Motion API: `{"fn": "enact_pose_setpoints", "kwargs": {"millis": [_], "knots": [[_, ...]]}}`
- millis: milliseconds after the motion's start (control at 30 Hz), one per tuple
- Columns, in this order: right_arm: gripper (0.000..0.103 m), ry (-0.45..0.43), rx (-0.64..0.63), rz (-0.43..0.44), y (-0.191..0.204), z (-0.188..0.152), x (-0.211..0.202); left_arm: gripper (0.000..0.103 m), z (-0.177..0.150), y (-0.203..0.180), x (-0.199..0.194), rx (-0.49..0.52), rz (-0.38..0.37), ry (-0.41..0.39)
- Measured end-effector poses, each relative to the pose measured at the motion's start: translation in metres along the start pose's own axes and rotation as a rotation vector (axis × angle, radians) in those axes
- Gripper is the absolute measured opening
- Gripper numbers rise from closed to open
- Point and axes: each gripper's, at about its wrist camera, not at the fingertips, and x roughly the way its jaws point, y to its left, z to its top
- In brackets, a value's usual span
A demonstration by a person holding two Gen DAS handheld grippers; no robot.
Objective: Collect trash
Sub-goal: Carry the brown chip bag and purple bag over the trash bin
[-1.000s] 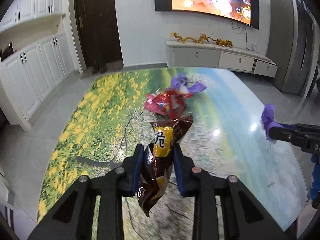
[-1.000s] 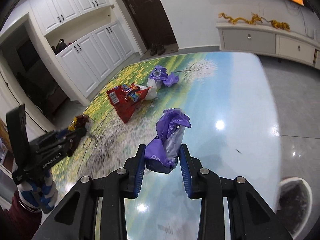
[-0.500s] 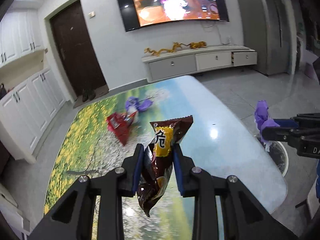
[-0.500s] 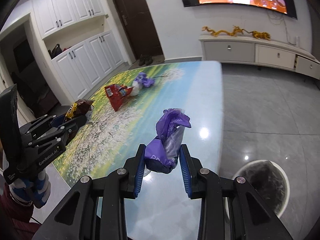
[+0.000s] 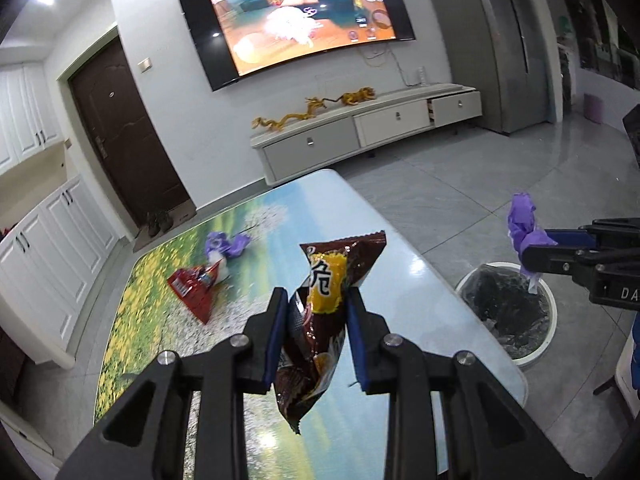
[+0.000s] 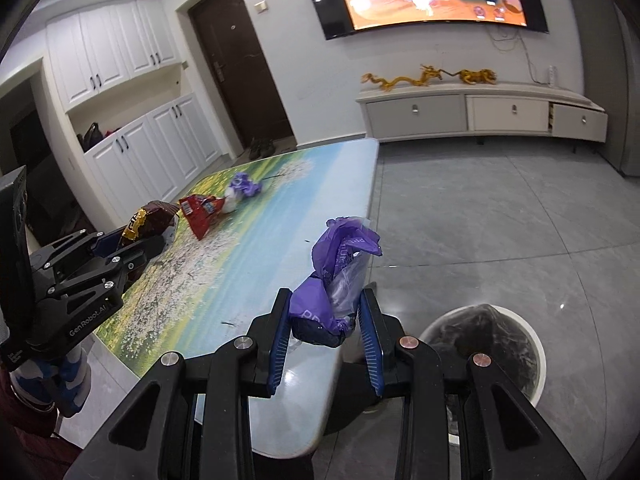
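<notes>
Tools (image 5: 318,308) (image 6: 325,322) grip snack bag (image 5: 324,320), purple wrapper (image 6: 340,276).

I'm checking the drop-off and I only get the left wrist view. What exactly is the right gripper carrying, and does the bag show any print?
Observer: The right gripper is shut on a crumpled purple wrapper with white lettering and a clear plastic part.
Operator: Is it over the bin?
Observer: In the right wrist view the white trash bin sits on the floor to the right of the wrapper, past the table edge.
Operator: Anything on my own gripper I can't see?
Observer: The left gripper holds the brown snack bag, whose gold-lettered side faces the right camera.
</notes>
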Motion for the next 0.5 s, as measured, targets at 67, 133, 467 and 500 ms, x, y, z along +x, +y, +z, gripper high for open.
{"fn": "enact_pose_setpoints", "kwargs": {"millis": [67, 133, 467, 500], "knots": [[0.033, -0.005, 0.021, -0.01, -0.009, -0.002, -0.002, 0.028, 0.003, -0.008, 0.001, 0.017, -0.01, 0.001], [0.033, -0.01, 0.04, -0.018, -0.017, -0.004, -0.004, 0.028, 0.005, -0.019, 0.003, 0.035, -0.023, 0.004], [0.033, -0.01, 0.128, -0.062, -0.065, -0.015, -0.008, 0.028, 0.014, -0.055, 0.021, 0.091, -0.067, 0.038], [0.033, -0.007, 0.135, -0.063, -0.068, -0.016, -0.006, 0.028, 0.014, -0.059, 0.023, 0.096, -0.07, 0.041]]}}
